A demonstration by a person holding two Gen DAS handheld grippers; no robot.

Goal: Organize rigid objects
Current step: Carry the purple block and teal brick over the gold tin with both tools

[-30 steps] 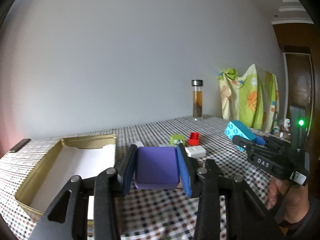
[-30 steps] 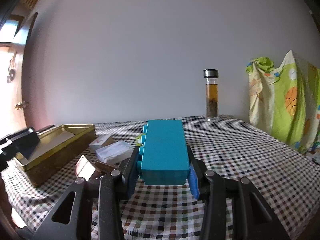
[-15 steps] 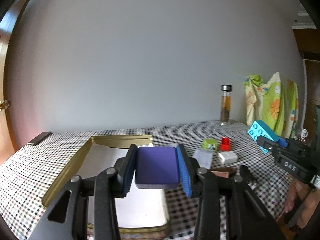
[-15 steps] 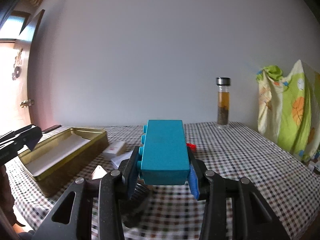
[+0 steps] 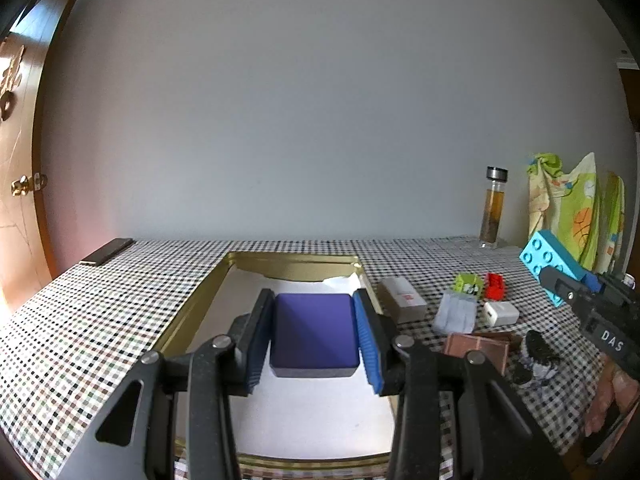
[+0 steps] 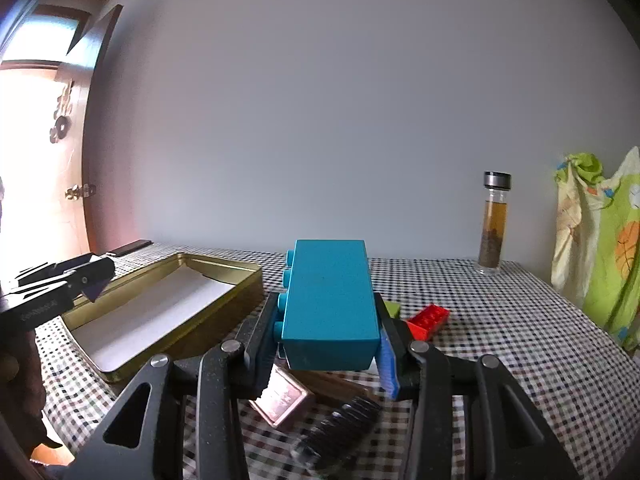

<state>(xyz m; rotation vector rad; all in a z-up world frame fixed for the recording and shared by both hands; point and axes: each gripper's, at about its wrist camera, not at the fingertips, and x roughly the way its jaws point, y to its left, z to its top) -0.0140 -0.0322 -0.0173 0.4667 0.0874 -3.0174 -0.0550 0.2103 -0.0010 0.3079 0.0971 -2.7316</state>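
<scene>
Purple block (image 5: 314, 330) sat pinched between the blue pads of the left gripper (image 5: 314, 336), held above the white-lined inside of the gold tin (image 5: 296, 258) that lay open on the checked tablecloth (image 5: 100, 320). Its flat top faced up and both pads pressed on its sides. The right gripper (image 6: 329, 332) was clamped on a teal studded brick (image 6: 330, 300), carried above the cloth to the right of the tin, with the studs turned to the left in the right wrist view. Under that brick lay a copper-coloured flat piece (image 6: 282, 396) and a dark ribbed object (image 6: 340, 426), blurred. A red brick (image 6: 428, 320) rested on the cloth just right of the gripper, with a green piece (image 6: 392, 307) partly hidden behind it. Beside the tin's right wall lay a white box (image 5: 402, 298), a pale packet (image 5: 456, 314) and a white adapter (image 5: 500, 312). A glass bottle (image 6: 495, 224) of amber liquid stood upright by the wall, near a green patterned cloth (image 6: 600, 248)
</scene>
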